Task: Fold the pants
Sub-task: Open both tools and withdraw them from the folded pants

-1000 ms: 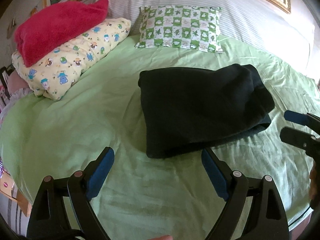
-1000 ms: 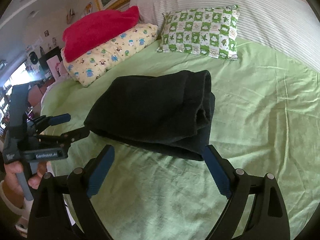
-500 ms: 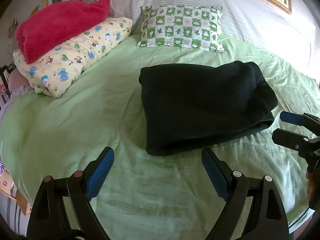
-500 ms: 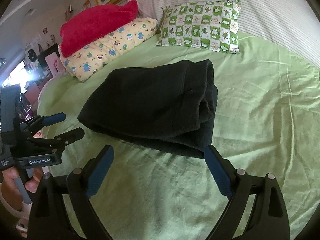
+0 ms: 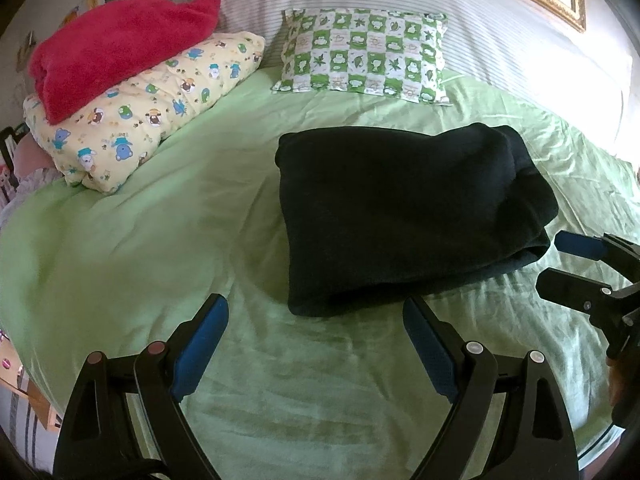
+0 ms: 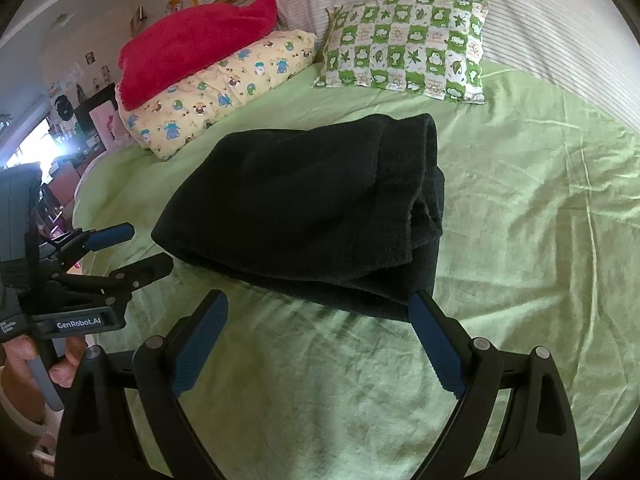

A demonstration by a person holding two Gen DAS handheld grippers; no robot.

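Note:
The dark navy pants (image 5: 404,212) lie folded into a thick rectangle on the green bed sheet (image 5: 160,240); they also show in the right wrist view (image 6: 304,204). My left gripper (image 5: 316,328) is open and empty, just short of the pants' near edge. It also shows at the left of the right wrist view (image 6: 136,248). My right gripper (image 6: 316,328) is open and empty, its right finger close to the pants' near corner. In the left wrist view the right gripper (image 5: 560,260) sits beside the pants' right end.
A green checked pillow (image 5: 364,60) lies at the head of the bed. A yellow cartoon-print pillow (image 5: 152,108) with a red fleece blanket (image 5: 116,56) on top lies at the back left. A striped white bolster (image 5: 500,36) runs along the headboard.
Both grippers have drawn slightly back and shifted, staying open. The folded pants have not moved.

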